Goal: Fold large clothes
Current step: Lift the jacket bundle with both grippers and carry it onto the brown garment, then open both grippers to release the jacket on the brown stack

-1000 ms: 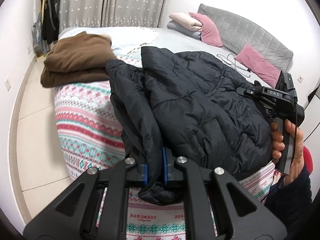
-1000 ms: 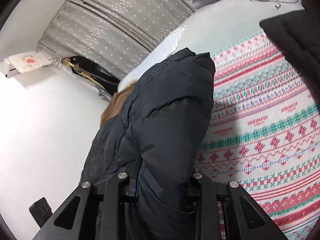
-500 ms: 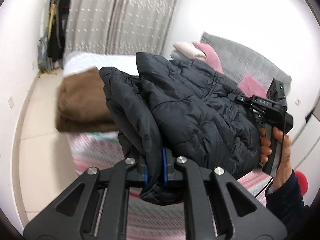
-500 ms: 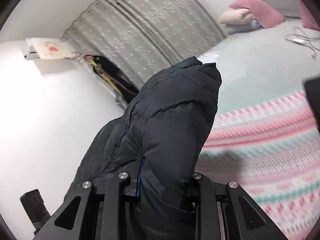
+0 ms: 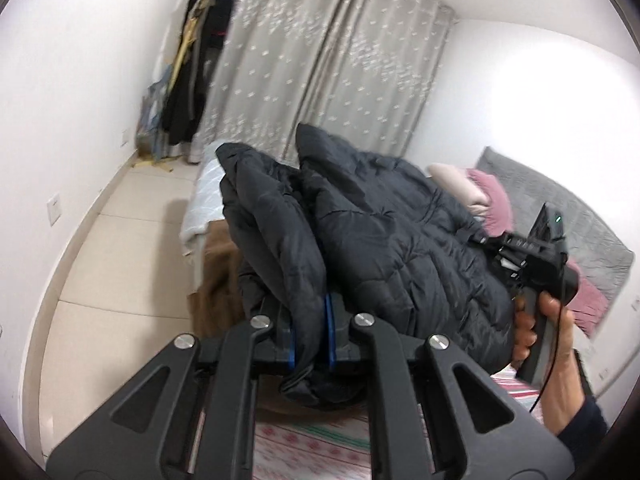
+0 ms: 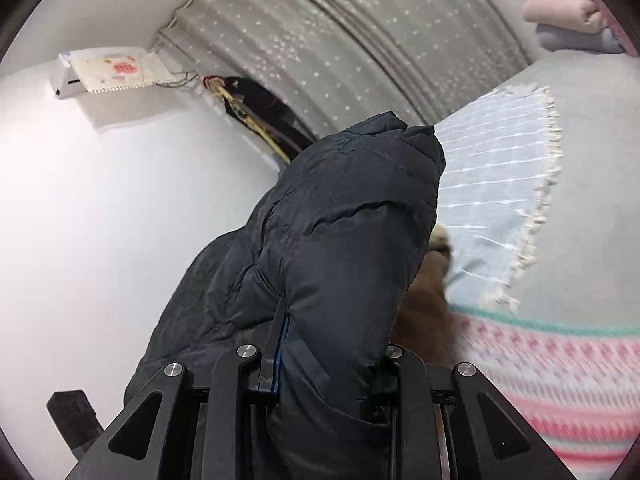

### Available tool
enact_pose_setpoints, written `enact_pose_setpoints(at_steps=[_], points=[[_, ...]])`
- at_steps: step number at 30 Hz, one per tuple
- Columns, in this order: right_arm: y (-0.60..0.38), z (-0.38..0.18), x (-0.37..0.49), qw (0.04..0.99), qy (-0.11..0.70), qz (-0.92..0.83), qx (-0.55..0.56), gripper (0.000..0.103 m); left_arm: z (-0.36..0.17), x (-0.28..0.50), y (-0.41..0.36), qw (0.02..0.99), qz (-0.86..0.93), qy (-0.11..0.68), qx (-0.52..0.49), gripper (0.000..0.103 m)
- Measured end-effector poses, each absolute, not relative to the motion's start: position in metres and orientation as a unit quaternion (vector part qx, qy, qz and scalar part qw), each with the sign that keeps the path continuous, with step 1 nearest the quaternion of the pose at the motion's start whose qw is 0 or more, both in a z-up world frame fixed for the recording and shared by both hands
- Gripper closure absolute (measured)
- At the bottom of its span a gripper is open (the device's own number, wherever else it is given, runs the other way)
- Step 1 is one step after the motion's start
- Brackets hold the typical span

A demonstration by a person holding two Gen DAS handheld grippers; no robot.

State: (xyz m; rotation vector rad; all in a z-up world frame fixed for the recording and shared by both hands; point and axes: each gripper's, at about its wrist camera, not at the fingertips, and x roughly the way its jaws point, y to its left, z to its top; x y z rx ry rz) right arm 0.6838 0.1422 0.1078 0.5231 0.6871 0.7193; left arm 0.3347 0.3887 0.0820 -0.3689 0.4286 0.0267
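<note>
While both tools hold it up off the bed, the dark puffer jacket [image 5: 384,248] hangs bundled btwn them, already doubled over w/ several layers showing. Left tool [image 5: 310,336] is pinched narrow on a thick fold of jacket edge, blue pads pressing the fabric. Right tool [image 6: 328,364] is stuffed w/ a fat bunch of the same jacket, gripping it. Right hand [image 5: 548,344] shows in left view, wrapped round its tool handle, beside the jacket.

Below: patterned blanket [image 6: 560,380] on the bed, brown folded garment [image 5: 216,280] just beyond, partly hidden by jacket.

Step, imo: carrying the folded jacket, prob toward the brown pile. Next move calls for lowering it level, both ends together, so layers don't slide apart; puffer is slippery & springy, likely to bulge open once released. Press flat before letting go.
</note>
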Motion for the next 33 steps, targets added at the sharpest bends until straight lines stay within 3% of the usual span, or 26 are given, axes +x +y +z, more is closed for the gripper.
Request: enact_pose_setpoints(at_steps=[5,7,11,19,24,33], points=[[0.180,0.042,0.741,0.843,0.376,0.328,0.201,0.075,-0.009,0.374,0.418,0.931,0.033,0.290,-0.221,0.087],[0.181,0.007,0.751,0.829,0.410,0.317,0.212,0.066,-0.027,0.372,0.429,0.919,0.006,0.289,-0.267,0.085],[0.165,-0.021,0.755,0.810,0.407,0.330,0.264,0.057,-0.025,0.366,0.423,0.925,0.002,0.284,-0.251,0.084],[0.181,0.000,0.752,0.834,0.424,0.289,0.205,0.046,-0.023,0.372,0.428,0.925,0.016,0.291,-0.246,0.084],[0.160,-0.004,0.751,0.843,0.412,0.253,0.234,0.029,-0.013,0.371,0.428,0.924,0.026,0.295,-0.241,0.075],[0.111,0.026,0.684,0.861,0.384,0.234,0.236,0.027,0.030,0.337,0.427,0.923,0.059,0.315,-0.214,0.066]])
